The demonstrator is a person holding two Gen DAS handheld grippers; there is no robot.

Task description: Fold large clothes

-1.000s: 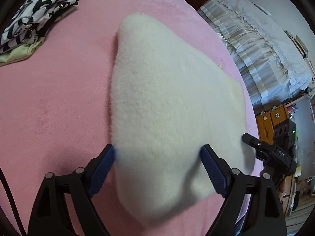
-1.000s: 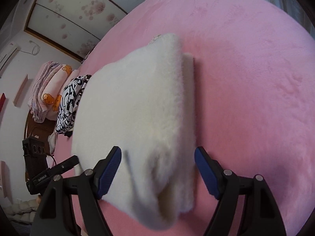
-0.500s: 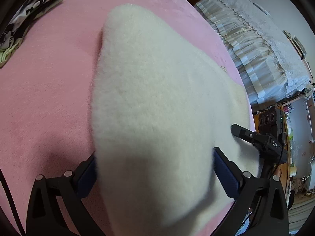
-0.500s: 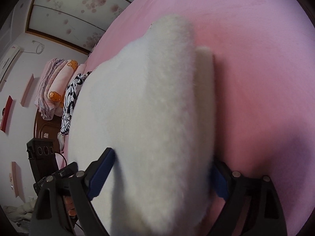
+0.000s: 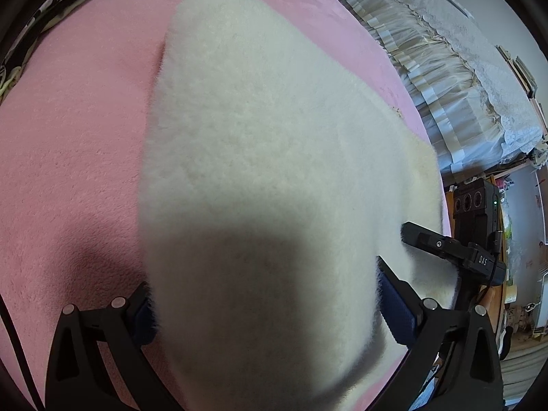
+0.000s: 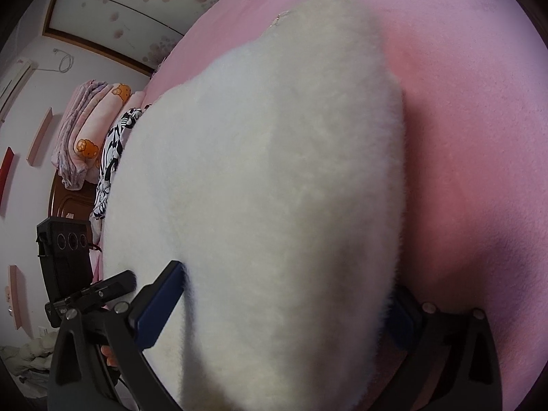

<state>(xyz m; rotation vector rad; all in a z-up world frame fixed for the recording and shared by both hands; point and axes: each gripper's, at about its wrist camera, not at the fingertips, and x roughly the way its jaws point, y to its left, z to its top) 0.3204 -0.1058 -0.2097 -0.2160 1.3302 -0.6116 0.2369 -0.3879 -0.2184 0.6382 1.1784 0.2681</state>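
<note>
Both tongs wide astride white fleece garment (image 5: 260,171); patterned clothes (image 6: 113,157) beyond.

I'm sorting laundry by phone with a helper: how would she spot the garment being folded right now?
Look at the bed with the pink blanket. The cream fleece garment lies across its middle, between the open jaws of both grippers. Unlike the black-and-white patterned clothes stacked at the bed's edge, it is plain, thick and fluffy.
</note>
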